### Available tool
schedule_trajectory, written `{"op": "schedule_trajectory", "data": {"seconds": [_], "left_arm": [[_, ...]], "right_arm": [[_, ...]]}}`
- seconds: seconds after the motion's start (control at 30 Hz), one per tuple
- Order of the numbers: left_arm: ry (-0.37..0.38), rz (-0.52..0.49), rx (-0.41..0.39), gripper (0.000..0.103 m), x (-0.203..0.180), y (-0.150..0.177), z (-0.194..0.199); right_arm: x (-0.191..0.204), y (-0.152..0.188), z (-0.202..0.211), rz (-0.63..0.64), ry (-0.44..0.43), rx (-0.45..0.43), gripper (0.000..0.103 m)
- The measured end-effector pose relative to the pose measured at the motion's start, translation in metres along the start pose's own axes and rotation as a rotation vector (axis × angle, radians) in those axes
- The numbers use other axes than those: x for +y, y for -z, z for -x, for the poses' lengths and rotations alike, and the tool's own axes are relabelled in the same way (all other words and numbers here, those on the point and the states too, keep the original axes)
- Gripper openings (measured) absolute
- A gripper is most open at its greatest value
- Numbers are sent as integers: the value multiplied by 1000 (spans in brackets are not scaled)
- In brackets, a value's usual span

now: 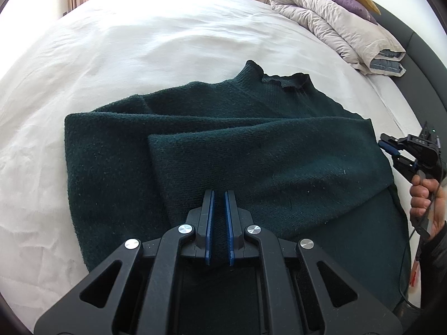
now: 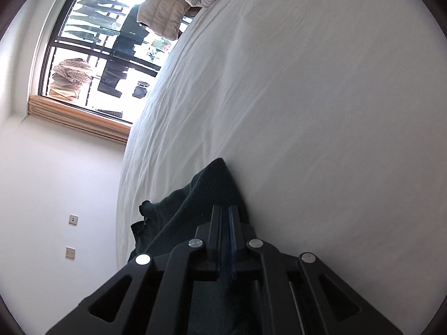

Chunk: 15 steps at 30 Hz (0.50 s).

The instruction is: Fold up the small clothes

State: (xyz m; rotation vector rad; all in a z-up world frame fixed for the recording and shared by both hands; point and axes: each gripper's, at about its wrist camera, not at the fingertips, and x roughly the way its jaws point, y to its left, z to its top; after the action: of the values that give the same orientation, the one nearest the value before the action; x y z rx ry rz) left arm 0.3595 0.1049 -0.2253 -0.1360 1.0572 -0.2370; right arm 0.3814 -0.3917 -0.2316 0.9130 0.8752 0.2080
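- Left wrist view: dark green sweater [image 1: 223,150] lies on the white bed sheet [image 1: 111,55], collar on the far side from the camera, toward the rolled duvet [image 1: 335,22].
- One sleeve is already folded across the body, its cuff end ending left of the sweater's middle. The left side also looks turned in. My read: sleeve folds mostly done, the body fold from hem to collar still left.
- Left gripper [image 1: 219,195] sits over the near part of the sweater, blue pads almost together. A narrow gap shows; I can't make out cloth pinched in it. Counting it as clenched, empty.
- Right gripper [image 1: 391,150] hangs just off the sweater's right edge, held by a hand [image 1: 421,195]. Jaws look a little apart there, nothing visibly in them.
- Right wrist view: right gripper [image 2: 225,212] points along the sweater [image 2: 195,195] toward the window [image 2: 97,50]. Blur between the pads; grip or gap, can't tell.
- Sweater looks thick, fuzzy knit, soft folds, ribbed collar slightly rumpled. Judgement: bulky, folds will sit rounded.
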Motion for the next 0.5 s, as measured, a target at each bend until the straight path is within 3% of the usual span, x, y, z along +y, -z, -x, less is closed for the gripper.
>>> {"op": "schedule_trajectory", "data": {"seconds": [0.1,0.17,0.23,0.37,0.47,0.5], "left_arm": [[-13,2,-2,8,-2,0,0],[-20,6,0,8,-3,1,0],[-26,6,0,8,-4,0,0],[-22,15,-5,8,-2,0,0],[-15,19,-14,8,0,1,0],[-10,23,-19,8,1,2,0]], "right_arm": [[26,31,6,75,-83,41,42],[37,56,-3,132,-87,114,46],[34,72,-13,163,-38,159,47],[1,69,4,34,-86,120,30],[-5,70,34,45,-42,61,31],[-5,72,45,56,-4,39,40]]}}
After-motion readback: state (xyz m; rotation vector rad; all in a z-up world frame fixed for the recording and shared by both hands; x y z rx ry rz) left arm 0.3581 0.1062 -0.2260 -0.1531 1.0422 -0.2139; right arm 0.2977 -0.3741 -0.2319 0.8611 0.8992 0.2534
